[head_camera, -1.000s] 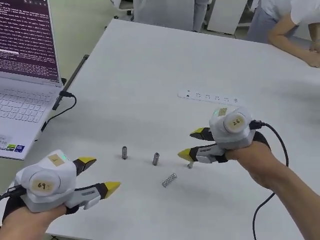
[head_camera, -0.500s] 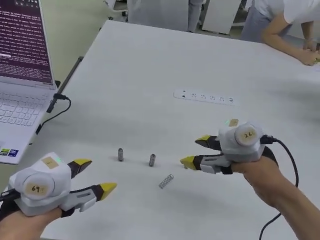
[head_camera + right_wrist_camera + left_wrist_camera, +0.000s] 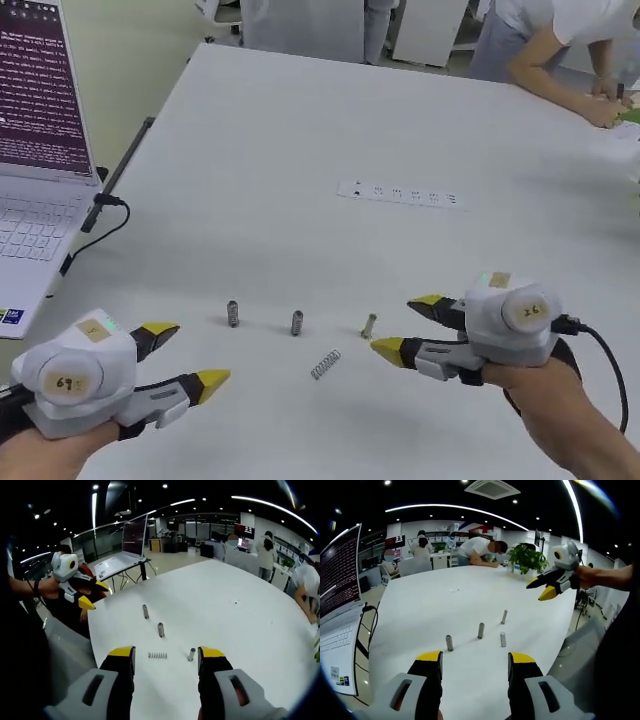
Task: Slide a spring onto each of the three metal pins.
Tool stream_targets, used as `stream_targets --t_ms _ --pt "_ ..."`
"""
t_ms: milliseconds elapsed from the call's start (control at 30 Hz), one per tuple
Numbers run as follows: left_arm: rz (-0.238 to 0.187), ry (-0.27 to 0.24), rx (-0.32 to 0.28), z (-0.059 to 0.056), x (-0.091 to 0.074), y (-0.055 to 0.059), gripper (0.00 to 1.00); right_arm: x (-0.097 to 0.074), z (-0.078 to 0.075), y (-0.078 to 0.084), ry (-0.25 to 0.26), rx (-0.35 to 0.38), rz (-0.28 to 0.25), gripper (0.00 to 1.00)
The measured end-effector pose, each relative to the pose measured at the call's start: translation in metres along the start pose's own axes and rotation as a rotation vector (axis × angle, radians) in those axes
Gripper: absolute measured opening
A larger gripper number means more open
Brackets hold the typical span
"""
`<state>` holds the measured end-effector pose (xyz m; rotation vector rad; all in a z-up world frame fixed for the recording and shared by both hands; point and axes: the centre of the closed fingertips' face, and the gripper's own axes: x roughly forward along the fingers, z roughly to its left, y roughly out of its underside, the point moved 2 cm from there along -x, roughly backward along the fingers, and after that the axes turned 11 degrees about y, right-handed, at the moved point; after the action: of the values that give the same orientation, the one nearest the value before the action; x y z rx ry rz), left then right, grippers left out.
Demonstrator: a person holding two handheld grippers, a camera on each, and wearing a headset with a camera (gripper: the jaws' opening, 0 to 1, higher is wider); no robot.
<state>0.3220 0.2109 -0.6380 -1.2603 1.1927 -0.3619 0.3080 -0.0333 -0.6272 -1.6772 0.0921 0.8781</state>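
Note:
Three short metal pins stand in a row on the white table point(image 3: 300, 140). The left pin point(image 3: 233, 313) and the middle pin point(image 3: 297, 322) look ribbed, as if each carries a spring. The right pin point(image 3: 369, 325) leans a little and looks bare. A loose spring point(image 3: 325, 364) lies flat just in front of the row, also seen as the spring point(image 3: 157, 655) and the spring point(image 3: 503, 639). My right gripper point(image 3: 405, 324) is open, just right of the bare pin point(image 3: 191, 654), holding nothing. My left gripper point(image 3: 188, 355) is open and empty, near the front edge, left of the pins.
An open laptop point(image 3: 30, 150) sits at the left edge with a cable point(image 3: 100, 215) plugged in. A white power strip point(image 3: 400, 194) lies farther back. A person point(image 3: 560, 50) leans on the far right corner. The table's front edge is close below the grippers.
My right gripper has drawn back to the right and toward me, off the right pin, which now stands uncovered. The left gripper has stayed about where it was. The head camera has shifted.

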Motion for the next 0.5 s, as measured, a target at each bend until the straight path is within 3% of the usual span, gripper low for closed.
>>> stream_targets --t_ms 500 --pt "0.003 0.012 -0.003 -0.003 0.006 -0.002 0.48 -0.013 0.005 0.026 0.028 0.071 0.009 0.54"
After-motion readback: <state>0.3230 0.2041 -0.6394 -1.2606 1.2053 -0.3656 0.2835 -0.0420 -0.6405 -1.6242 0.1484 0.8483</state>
